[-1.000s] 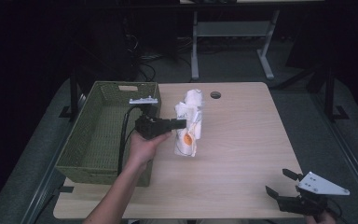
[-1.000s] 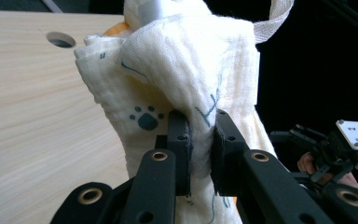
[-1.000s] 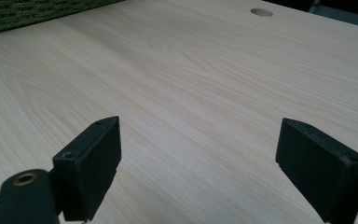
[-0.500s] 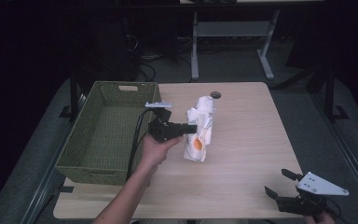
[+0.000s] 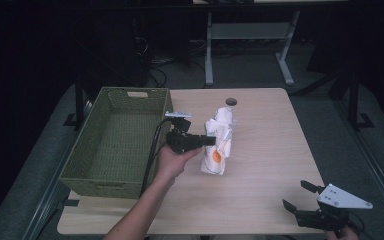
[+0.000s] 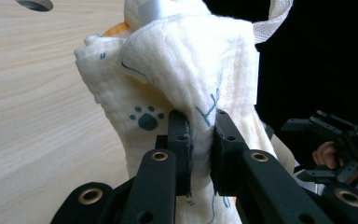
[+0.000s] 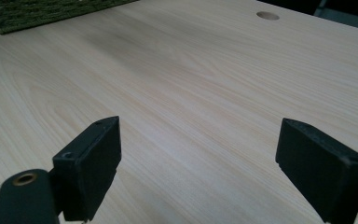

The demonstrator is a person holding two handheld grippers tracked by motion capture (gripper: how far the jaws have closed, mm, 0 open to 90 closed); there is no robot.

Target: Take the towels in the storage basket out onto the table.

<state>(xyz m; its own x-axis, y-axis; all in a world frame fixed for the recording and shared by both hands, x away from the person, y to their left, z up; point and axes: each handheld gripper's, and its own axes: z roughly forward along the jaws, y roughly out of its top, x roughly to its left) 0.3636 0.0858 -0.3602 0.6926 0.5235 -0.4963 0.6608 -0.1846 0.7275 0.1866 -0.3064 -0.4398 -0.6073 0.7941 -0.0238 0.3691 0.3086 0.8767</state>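
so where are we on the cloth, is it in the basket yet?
Not yet. Done: the left hand-held gripper is shut on a fold of the cloth. In hand: the cloth sits bunched on the table, right of the basket. Left: carrying it over the rim, probably, and letting go. The right hand-held gripper is open and idle at the near right corner.

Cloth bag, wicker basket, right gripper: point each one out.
cloth bag (image 5: 219,145), high view, on the white fabric at mid-body.
wicker basket (image 5: 111,178), high view, on its near green wall.
right gripper (image 7: 198,172), right gripper view, midway between its two open black fingers.
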